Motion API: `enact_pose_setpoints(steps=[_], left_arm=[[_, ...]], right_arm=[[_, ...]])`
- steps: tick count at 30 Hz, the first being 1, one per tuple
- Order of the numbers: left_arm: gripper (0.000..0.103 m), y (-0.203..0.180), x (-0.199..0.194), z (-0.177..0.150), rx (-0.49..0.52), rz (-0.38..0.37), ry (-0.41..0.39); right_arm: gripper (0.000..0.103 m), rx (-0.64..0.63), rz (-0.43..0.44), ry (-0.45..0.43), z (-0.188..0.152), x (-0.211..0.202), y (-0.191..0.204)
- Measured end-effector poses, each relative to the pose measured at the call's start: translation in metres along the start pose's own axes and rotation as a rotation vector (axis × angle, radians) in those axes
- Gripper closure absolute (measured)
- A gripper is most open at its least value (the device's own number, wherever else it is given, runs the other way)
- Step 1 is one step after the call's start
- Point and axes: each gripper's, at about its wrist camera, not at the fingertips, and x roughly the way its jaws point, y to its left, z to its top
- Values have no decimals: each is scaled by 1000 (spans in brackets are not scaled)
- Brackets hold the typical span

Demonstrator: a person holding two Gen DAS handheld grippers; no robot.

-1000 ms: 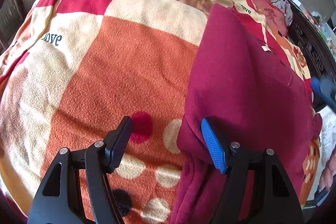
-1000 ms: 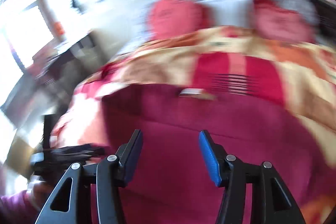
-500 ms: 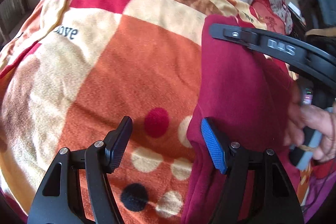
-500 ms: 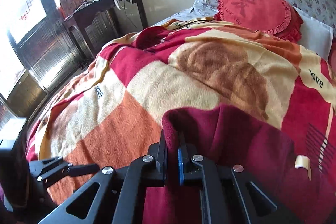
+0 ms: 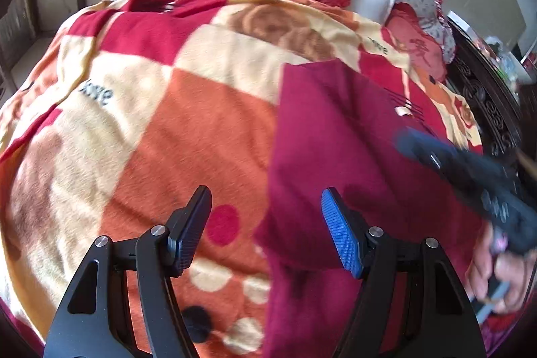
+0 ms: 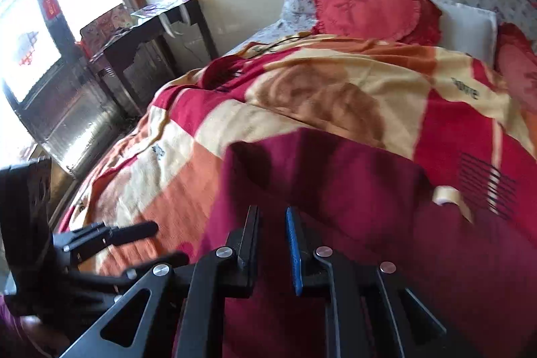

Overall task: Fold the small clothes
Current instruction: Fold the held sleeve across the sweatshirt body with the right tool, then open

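Right gripper (image 6: 272, 237) is opening, jaws narrowly apart, nothing between, over the maroon garment (image 6: 352, 207); left gripper (image 5: 265, 223) hangs released above the blanket (image 5: 151, 123).

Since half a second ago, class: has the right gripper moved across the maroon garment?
Yes. In the left wrist view the right gripper has drawn back rightward along the maroon garment, away from its far corner, its jaws opening.

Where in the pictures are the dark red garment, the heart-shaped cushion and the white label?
dark red garment (image 5: 335, 140), left wrist view, flat middle.
heart-shaped cushion (image 6: 369, 2), right wrist view, centre.
white label (image 6: 448, 193), right wrist view, middle.
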Motion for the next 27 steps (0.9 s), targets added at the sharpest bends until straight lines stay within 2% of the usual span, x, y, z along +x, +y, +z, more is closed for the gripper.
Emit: enact_pose_setpoints(steps=[6, 9, 10, 11, 13, 15, 18, 20, 21, 22, 25, 27], left_arm=[[35, -26, 28, -3, 53, 8, 50], [35, -33, 51, -10, 74, 43, 122], [35, -34, 53, -11, 80, 58, 117], [35, -36, 52, -13, 91, 67, 107], [35, -38, 47, -13, 99, 76, 102], [35, -40, 41, -12, 93, 74, 96], [35, -43, 28, -11, 91, 71, 63], [35, -47, 21, -9, 92, 67, 41], [35, -49, 17, -9, 92, 59, 33], [35, -52, 14, -9, 93, 50, 28], [35, -59, 9, -11, 107, 36, 28], [35, -64, 10, -12, 118, 31, 39]], right_arm=[[88, 111, -206, 0, -68, -57, -52], [88, 199, -268, 48, -96, -63, -78], [88, 222, -282, 75, -104, -60, -84], [88, 246, -267, 85, -112, -57, -89], [88, 286, -221, 37, -120, -66, -95], [88, 318, -188, 32, -124, -76, -102], [87, 395, -224, -28, -130, -104, -124], [73, 455, -271, -56, -138, -125, -147], [62, 495, -304, -66, -143, -137, -162], [57, 538, -330, -79, -148, -148, -178], [56, 623, -424, -110, -155, -178, -220], [56, 680, -509, -89, -159, -191, -253]])
